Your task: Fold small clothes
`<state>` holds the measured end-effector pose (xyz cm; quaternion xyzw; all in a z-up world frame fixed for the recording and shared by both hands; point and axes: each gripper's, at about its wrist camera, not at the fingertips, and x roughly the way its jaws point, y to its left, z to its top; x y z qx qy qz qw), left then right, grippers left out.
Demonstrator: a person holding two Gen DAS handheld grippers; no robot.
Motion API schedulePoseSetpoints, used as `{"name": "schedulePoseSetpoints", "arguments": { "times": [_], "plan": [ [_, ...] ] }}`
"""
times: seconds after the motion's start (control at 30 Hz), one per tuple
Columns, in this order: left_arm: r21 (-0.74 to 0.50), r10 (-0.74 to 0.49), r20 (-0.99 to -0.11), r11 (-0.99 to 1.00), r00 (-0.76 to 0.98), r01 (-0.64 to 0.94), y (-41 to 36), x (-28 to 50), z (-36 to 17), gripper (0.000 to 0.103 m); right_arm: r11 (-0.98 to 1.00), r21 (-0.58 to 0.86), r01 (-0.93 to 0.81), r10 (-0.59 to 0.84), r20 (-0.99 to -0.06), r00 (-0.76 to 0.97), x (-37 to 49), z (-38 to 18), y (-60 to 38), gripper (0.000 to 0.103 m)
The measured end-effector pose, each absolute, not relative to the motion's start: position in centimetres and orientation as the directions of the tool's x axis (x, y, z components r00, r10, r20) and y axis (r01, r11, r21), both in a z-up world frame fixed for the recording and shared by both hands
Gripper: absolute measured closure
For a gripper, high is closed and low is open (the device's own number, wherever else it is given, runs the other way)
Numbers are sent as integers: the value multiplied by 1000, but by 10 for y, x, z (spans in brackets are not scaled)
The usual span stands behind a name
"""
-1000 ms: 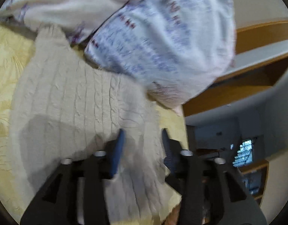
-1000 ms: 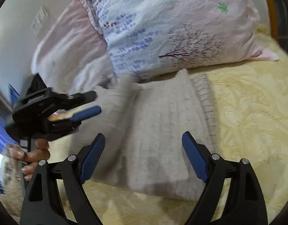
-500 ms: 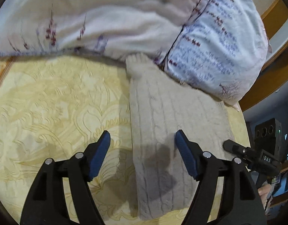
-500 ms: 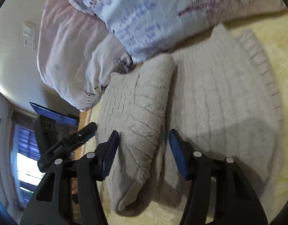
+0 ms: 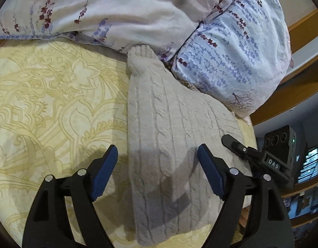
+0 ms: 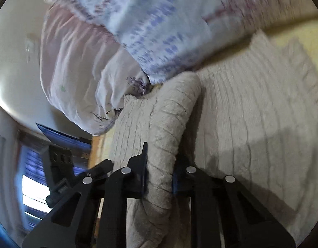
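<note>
So the sweater point(image 5: 171, 144) is a cream cable-knit one, lying on the yellow patterned bedspread point(image 5: 55, 103) with its far end tucked right up against the flowery pillows point(image 5: 231, 51). From the left wrist camera it looks like a long folded strip running away from the camera.

The left gripper point(image 5: 157, 171) hangs over the near part of the sweater with its blue pads spread wide. Its jaws have just been opening, and they aren't pinching anything: the left pad is over the bedspread just off the sweater's edge, the right pad over the knit itself.

The right gripper point(image 6: 159, 177) is the opposite story. Its jaws have just been closing, and they are now squeezed onto a rolled-over fold of the sweater point(image 6: 169, 134) (that puffy ridge where one layer has been laid over the rest). The fold bulges out in front of the pads and behind them. This view is pretty blurry, so the finer detail is hard to make out.

In the left camera the right gripper point(image 5: 252, 155) pokes in at the right edge of the sweater.
</note>
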<state>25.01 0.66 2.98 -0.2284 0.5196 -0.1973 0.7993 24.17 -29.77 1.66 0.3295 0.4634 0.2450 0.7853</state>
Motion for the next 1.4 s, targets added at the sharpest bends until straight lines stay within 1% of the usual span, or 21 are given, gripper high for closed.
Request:
{"name": "schedulePoseSetpoints", "arguments": {
  "times": [0.2, 0.33, 0.57, 0.83, 0.93, 0.97, 1.03, 1.13, 1.23, 1.4],
  "plan": [
    [-573, -559, -733, 814, 388, 91, 5, 246, 39, 23, 746, 650, -145, 619, -596, 512, 231, 44, -304, 86],
    [-579, -569, -733, 810, 372, 98, -1, 243, 40, 23, 783, 607, -135, 571, -616, 543, 226, 51, -321, 86],
    [-577, -583, -738, 806, 338, 132, -19, 235, 39, 23, 907, 415, -76, 366, -684, 631, 212, 62, -359, 86],
    [-583, -602, -736, 796, 311, 162, -37, 229, 36, 23, 924, 374, -84, 333, -675, 659, 208, 63, -364, 86],
    [-563, -592, -741, 805, 316, 187, -41, 225, 38, 23, 933, 355, -65, 313, -707, 634, 215, 51, -367, 85],
    [-557, -588, -743, 808, 318, 193, -42, 224, 38, 23, 934, 352, -59, 311, -721, 619, 217, 45, -367, 84],
    [-549, -586, -744, 810, 321, 207, -43, 220, 39, 23, 917, 398, -30, 339, -737, 585, 218, 35, -374, 79],
    [-539, -584, -748, 811, 315, 226, -44, 214, 40, 23, 875, 484, -2, 391, -705, 591, 203, 38, -392, 68],
    [-543, -589, -749, 808, 303, 230, -43, 205, 36, 23, 834, 552, -10, 450, -668, 592, 179, 40, -406, 68],
    [-536, -584, -751, 812, 308, 233, -44, 192, 33, 23, 812, 583, -34, 496, -657, 567, 144, 34, -408, 68]
  ]
}}
